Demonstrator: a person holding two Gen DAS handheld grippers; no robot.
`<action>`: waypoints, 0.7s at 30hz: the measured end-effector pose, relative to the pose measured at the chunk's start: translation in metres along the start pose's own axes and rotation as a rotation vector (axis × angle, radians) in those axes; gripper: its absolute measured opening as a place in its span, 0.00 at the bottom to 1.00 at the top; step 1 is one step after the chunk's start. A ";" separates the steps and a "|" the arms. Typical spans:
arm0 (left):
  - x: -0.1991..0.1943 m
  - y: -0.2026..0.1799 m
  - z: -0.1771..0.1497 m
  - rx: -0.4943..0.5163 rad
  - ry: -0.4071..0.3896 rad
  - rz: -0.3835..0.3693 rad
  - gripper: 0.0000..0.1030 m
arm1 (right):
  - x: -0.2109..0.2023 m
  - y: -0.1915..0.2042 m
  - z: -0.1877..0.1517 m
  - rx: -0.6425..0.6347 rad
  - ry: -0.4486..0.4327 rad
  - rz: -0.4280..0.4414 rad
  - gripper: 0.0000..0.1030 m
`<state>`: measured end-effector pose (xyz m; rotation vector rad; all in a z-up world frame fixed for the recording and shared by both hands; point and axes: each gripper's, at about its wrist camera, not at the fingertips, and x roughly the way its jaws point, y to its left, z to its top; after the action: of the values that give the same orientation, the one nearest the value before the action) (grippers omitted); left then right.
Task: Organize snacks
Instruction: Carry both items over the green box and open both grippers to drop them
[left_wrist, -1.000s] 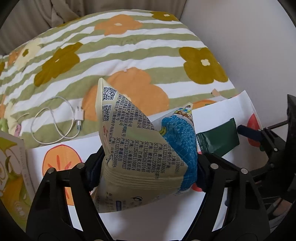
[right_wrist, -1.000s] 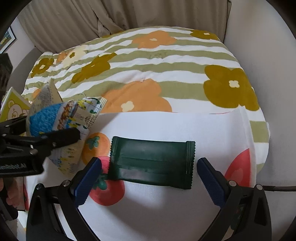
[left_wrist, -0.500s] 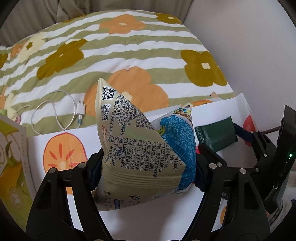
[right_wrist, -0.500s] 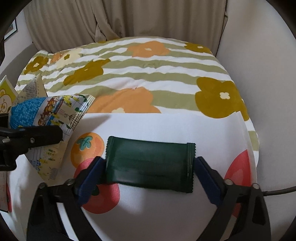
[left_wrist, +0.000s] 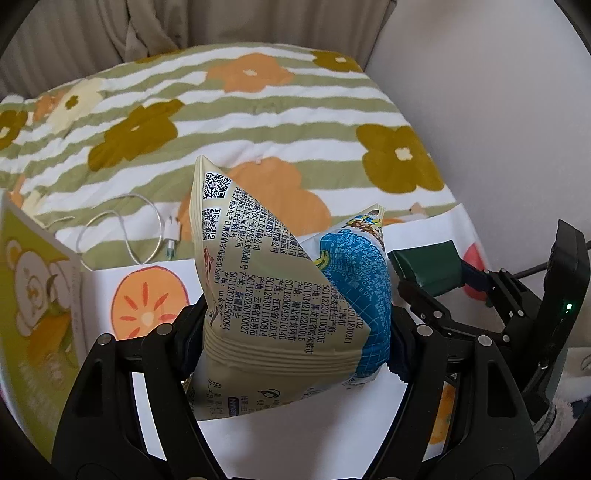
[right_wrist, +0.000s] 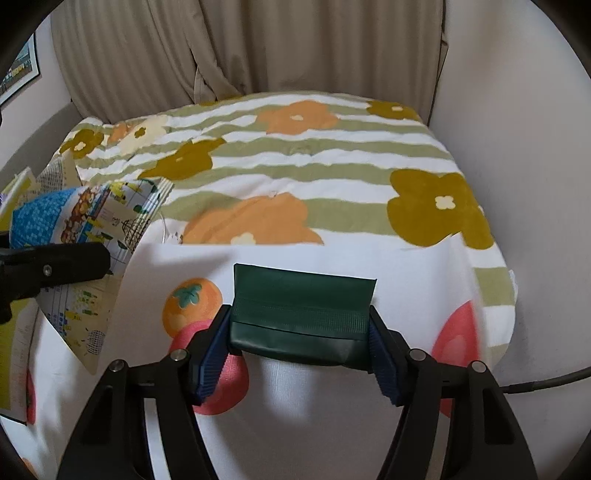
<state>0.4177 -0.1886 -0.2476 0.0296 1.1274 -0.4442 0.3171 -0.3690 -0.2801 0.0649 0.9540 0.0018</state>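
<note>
Two snack packs, one gripped in each claw: left claw (left_wrist: 291, 339) cream bag (left_wrist: 280, 295), right claw (right_wrist: 297, 354) green packet (right_wrist: 301, 314).

Bedspread (right_wrist: 295, 155): lying flat, showing green stripes and flowers.
Fruit-print cloth (right_wrist: 332, 406): covering the near bedspread.
White cable (left_wrist: 122, 236): lying coiled on the bedspread.
Curtain (right_wrist: 221, 48): hanging behind.
Bear-print box (left_wrist: 33, 295): standing at left.

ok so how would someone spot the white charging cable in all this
Start at the bed's floral striped quilt. At its near edge, just beyond the white fruit-print cloth and left of the snack bag in the left gripper, lies the charging cable. It is the only thin white loop there.
</note>
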 end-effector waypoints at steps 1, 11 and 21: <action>-0.007 0.000 0.000 -0.003 -0.012 -0.001 0.71 | -0.007 0.000 0.003 0.001 -0.007 0.005 0.62; -0.113 0.027 -0.008 -0.093 -0.135 -0.007 0.71 | -0.099 0.037 0.041 -0.066 -0.124 0.047 0.62; -0.238 0.121 -0.035 -0.152 -0.256 0.086 0.71 | -0.171 0.145 0.062 -0.145 -0.216 0.183 0.62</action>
<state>0.3473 0.0084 -0.0778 -0.1089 0.9011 -0.2757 0.2730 -0.2331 -0.0969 0.0178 0.7271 0.2290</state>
